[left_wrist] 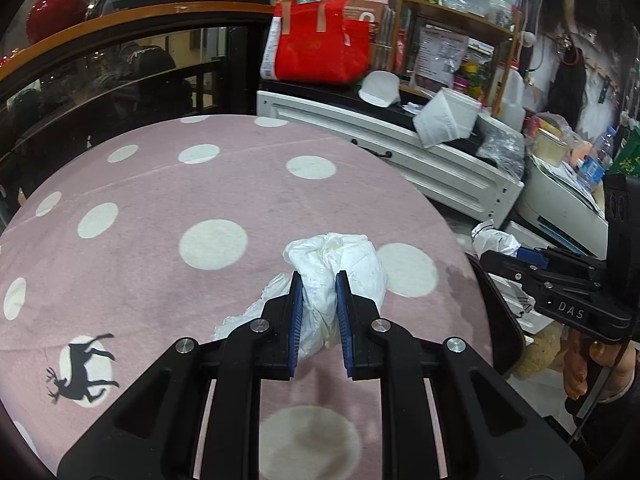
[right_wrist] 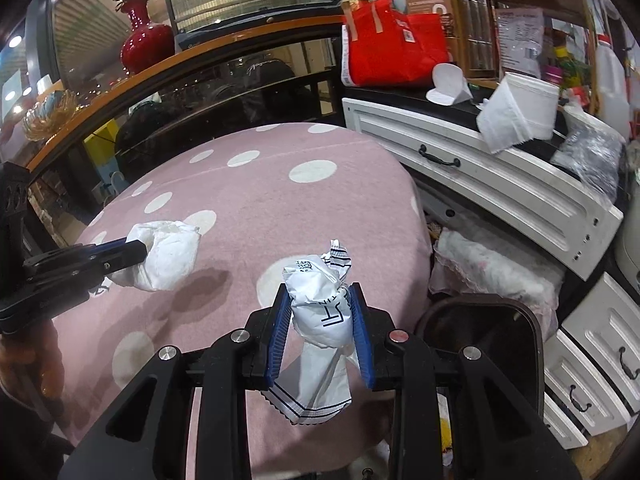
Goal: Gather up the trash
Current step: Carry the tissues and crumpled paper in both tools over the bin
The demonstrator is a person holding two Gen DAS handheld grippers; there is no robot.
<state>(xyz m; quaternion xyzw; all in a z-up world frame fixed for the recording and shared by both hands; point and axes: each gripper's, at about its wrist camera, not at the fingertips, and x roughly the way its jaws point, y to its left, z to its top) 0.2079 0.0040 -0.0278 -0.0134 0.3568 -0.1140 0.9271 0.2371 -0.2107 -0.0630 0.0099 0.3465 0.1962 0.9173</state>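
Observation:
My left gripper [left_wrist: 319, 276] is shut on a crumpled white tissue wad [left_wrist: 344, 264], held just above the pink polka-dot tablecloth [left_wrist: 160, 200]. The same wad [right_wrist: 168, 256] and left gripper [right_wrist: 138, 250] show in the right wrist view. My right gripper [right_wrist: 319, 294] is shut on a crumpled white printed paper wrapper [right_wrist: 320, 312], held over the table's right edge. That wrapper [left_wrist: 494, 240] and the right gripper [left_wrist: 516, 258] also appear at the right of the left wrist view. A dark brown bin [right_wrist: 480, 332] stands open just right of the right gripper.
A white drawer cabinet [right_wrist: 480, 168] stands behind and to the right, carrying a red bag [right_wrist: 392, 52], white paper bags [right_wrist: 520, 116] and clutter. A glass display counter [right_wrist: 200, 92] with a red vase [right_wrist: 144, 36] lies beyond the table. More white drawers [right_wrist: 600, 360] stand at the right.

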